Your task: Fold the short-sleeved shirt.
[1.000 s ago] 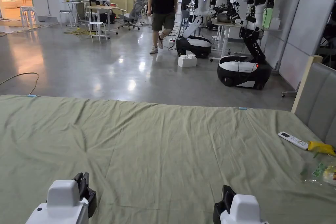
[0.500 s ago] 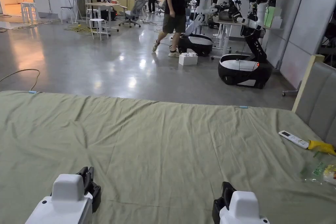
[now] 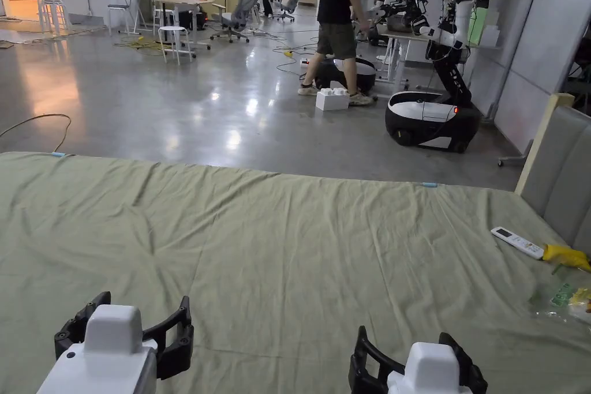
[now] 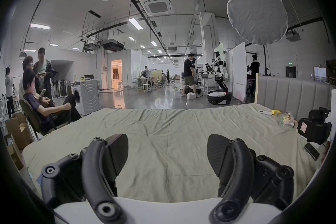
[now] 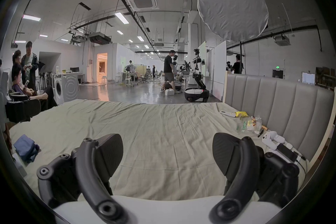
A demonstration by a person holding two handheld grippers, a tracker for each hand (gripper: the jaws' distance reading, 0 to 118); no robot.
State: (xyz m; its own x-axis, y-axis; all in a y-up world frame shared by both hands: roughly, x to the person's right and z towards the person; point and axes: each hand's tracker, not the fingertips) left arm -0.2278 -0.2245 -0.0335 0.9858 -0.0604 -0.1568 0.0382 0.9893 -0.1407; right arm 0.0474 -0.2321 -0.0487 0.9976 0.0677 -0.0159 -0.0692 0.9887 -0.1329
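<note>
Nearest the camera, the left gripper (image 3: 122, 326) and right gripper (image 3: 414, 350) hover over the green bed sheet (image 3: 277, 251), fingers (image 4: 116, 151) spread wide and holding nothing. Farther left, a crumpled blue garment (image 5: 25, 149), maybe the shirt, lies at the bed's edge. Beyond, a remote control (image 3: 516, 243) rests near the headboard (image 3: 563, 176).

You're in a robotics lab hall: wheeled humanoid robots (image 3: 434, 89) stand far right, desks and stools (image 3: 173, 43) far left, a bed (image 3: 277, 251) near you.
</note>
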